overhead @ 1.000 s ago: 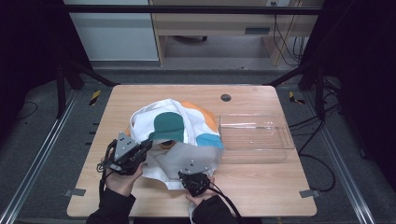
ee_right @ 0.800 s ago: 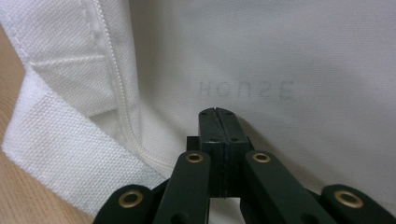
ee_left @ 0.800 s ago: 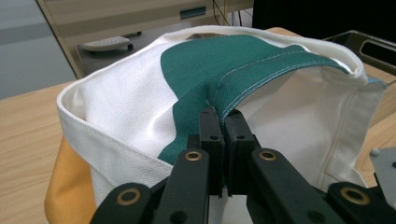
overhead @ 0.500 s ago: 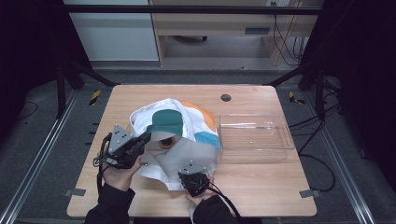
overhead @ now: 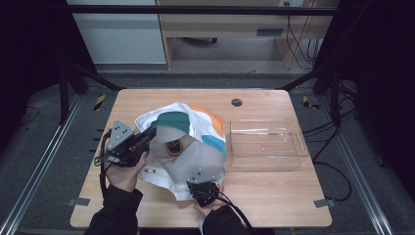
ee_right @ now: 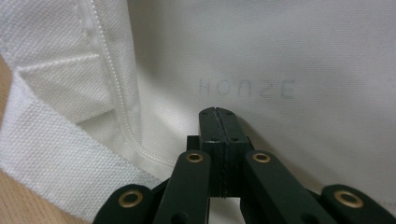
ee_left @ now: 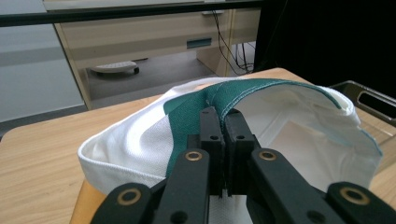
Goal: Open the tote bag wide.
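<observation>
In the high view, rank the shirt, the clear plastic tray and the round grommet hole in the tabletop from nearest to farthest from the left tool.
Measured from the left tool:
1. Shirt: white with green and orange panels, at the tool's tip, its green edge pinched between the jaws.
2. Grommet hole: toward the table's far edge, right of the shirt.
3. Clear plastic tray: on the table's right side, beyond the shirt.
</observation>
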Demonstrator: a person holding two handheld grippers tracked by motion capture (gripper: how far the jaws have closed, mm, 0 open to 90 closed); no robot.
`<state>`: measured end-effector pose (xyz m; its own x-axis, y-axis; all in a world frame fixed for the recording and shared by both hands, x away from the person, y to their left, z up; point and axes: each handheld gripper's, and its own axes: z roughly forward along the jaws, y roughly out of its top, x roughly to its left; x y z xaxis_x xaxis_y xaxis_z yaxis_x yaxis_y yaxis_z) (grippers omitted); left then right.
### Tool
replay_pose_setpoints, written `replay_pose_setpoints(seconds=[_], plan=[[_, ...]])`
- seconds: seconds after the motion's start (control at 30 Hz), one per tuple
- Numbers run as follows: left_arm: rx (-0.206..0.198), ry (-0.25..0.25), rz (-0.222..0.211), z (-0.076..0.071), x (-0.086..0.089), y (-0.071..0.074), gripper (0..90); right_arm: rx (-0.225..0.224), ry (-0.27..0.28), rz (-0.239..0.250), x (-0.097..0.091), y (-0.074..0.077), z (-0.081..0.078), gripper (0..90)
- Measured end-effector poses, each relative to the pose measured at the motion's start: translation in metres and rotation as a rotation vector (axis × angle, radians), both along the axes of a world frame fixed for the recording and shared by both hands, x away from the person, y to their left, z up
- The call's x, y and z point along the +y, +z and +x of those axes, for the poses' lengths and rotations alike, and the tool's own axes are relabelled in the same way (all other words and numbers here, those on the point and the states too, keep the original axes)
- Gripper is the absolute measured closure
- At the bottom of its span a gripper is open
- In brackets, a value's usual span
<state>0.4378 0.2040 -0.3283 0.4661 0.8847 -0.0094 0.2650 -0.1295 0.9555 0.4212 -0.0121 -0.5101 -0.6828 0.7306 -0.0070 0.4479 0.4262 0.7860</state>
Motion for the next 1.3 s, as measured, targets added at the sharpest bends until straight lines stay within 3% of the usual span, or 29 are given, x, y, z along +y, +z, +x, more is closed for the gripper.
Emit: replay_pose_setpoints(seconds=[0.63,1.2,1.3], plan=[[-0.058,0.064,-0.057,0.019,-0.002,0.013,88.2,0.004,-0.001,0.001,0.000,0.000,-0.001,90.0],[-0.089,0.116,-0.057,0.042,-0.006,0.018,88.2,0.006,-0.001,0.001,-0.001,0.000,-0.001,90.0],[-0.089,0.124,-0.041,0.046,-0.008,0.018,88.3,0.003,0.000,-0.002,-0.001,0.000,-0.001,90.0]])
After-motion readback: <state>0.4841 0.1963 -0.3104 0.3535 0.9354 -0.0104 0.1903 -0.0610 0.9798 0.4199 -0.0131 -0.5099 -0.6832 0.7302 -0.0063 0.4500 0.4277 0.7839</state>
